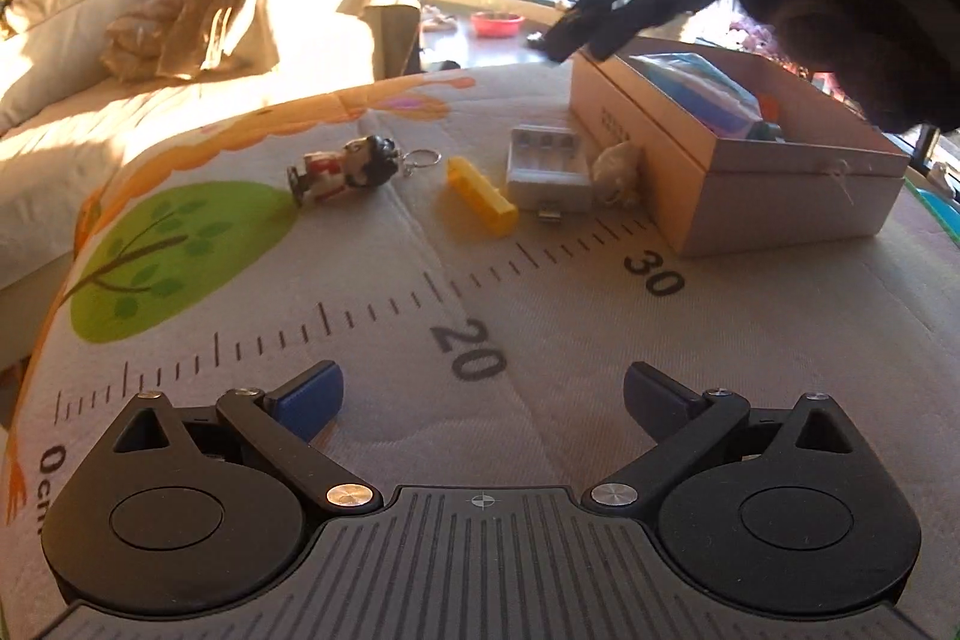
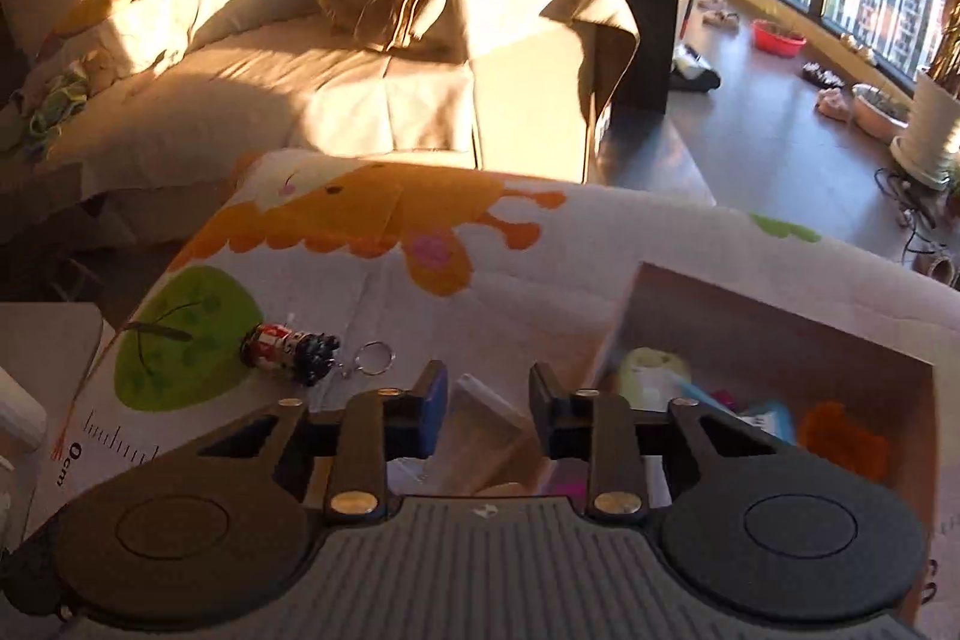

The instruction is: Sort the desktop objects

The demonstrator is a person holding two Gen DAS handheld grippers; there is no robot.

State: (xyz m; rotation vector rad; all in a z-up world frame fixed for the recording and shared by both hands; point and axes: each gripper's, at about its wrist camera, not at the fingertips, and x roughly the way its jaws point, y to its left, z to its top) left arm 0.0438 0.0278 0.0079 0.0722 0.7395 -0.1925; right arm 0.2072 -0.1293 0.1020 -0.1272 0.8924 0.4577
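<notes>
On the bench's printed fabric mat (image 1: 540,370), 4 loose items lie left to right: a small toy-figure keychain (image 1: 345,169), a yellow plastic block (image 1: 480,196), a white battery charger (image 1: 546,169) and a crumpled pale wad (image 1: 618,172) touching the open cardboard box (image 1: 780,196). The left gripper (image 1: 483,397) hovers low, fingers wide apart and empty. The right gripper (image 2: 487,403) hangs above the box edge, fingers partly open, holding nothing. Risk: reaching down, it could clip the box wall and shift the box.
</notes>
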